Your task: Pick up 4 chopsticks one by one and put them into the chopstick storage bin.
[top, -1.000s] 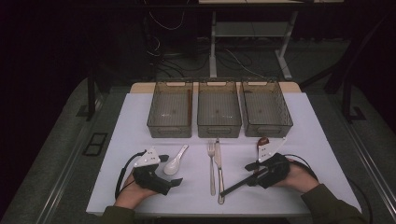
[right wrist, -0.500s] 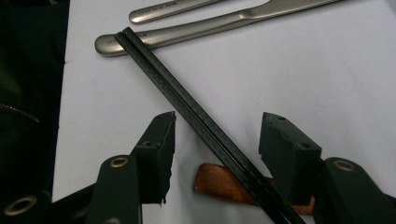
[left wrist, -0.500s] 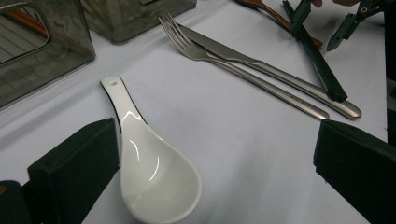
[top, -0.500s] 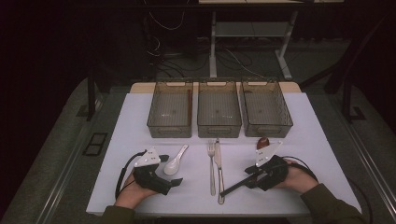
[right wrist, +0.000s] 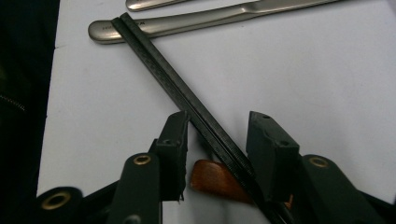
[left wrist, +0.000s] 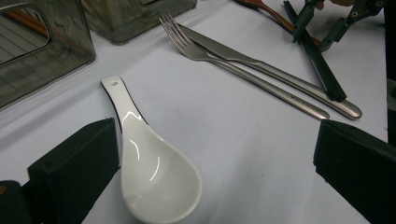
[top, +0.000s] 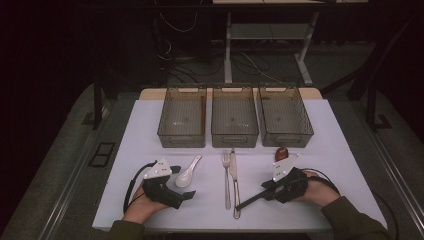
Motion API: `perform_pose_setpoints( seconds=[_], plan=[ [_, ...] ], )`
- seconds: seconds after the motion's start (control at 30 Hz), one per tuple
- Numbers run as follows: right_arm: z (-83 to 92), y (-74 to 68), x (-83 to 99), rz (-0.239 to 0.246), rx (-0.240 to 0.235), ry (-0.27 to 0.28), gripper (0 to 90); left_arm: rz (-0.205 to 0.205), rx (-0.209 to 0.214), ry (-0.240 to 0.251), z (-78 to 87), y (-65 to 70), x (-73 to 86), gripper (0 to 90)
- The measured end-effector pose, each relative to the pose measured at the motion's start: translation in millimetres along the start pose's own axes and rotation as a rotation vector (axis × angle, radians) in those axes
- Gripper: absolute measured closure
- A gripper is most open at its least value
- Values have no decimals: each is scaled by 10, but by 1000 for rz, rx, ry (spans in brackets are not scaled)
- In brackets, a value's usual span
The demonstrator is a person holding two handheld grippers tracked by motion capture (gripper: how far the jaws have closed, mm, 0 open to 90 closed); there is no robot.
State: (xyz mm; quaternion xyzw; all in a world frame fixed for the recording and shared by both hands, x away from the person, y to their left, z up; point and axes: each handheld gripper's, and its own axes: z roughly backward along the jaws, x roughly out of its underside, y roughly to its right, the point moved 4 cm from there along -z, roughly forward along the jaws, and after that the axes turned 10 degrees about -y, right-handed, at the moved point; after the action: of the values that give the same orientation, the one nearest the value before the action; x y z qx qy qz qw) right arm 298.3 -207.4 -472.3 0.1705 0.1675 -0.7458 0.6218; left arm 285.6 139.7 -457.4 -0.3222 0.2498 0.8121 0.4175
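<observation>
The right gripper [right wrist: 217,140] had just been drawing its fingers [right wrist: 173,140] in around the black chopsticks [right wrist: 187,102] – the sticks ran between the pads, nearer the left one, but a gap remained on the other side, so by my reading the pinch was not yet made. A brown wooden spoon [right wrist: 212,179] lay under the sticks just behind the pads. The far tips of the chopsticks rested on the handle end of the knife [right wrist: 187,23].

The left gripper [left wrist: 210,154] held its fingers [left wrist: 74,161] spread wide over the bench [left wrist: 243,154], the white ceramic spoon [left wrist: 154,172] lying loose between them, close against the left pad.

Taking the chopsticks as landmark: the knife and the fork [top: 226,175] lay side by side just to their left, the white spoon farther left, and the three clear bins [top: 235,120] stood in a row well beyond them. One bin already held a long brown piece; the other two looked empty. So the sorting had barely begun – nearly every utensil still waited on the bench.

The chopsticks' tips lay near the bench's front edge, leaving little margin there. Between the utensils and the bins the bench was open, giving free room to lift and carry forward.
</observation>
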Motion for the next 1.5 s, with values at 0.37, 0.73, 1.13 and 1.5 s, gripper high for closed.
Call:
perform_pose_setpoints(
  seconds=[0.37, 0.73, 1.13, 1.5],
  plan=[
    [8, 9, 6, -13, 5, -3, 665, -1, 0, -3, 1, 1, 0, 0],
    [5, 46, 9, -24, 12, 5, 718, 0, -2, -5, 1, -1, 1, 0],
    [7, 61, 7, -35, 30, 3, 773, 1, -2, -6, 2, 0, 1, 0],
    [10, 65, 5, -52, 38, -1, 792, -1, -2, -6, 4, -1, 1, 0]
  ],
)
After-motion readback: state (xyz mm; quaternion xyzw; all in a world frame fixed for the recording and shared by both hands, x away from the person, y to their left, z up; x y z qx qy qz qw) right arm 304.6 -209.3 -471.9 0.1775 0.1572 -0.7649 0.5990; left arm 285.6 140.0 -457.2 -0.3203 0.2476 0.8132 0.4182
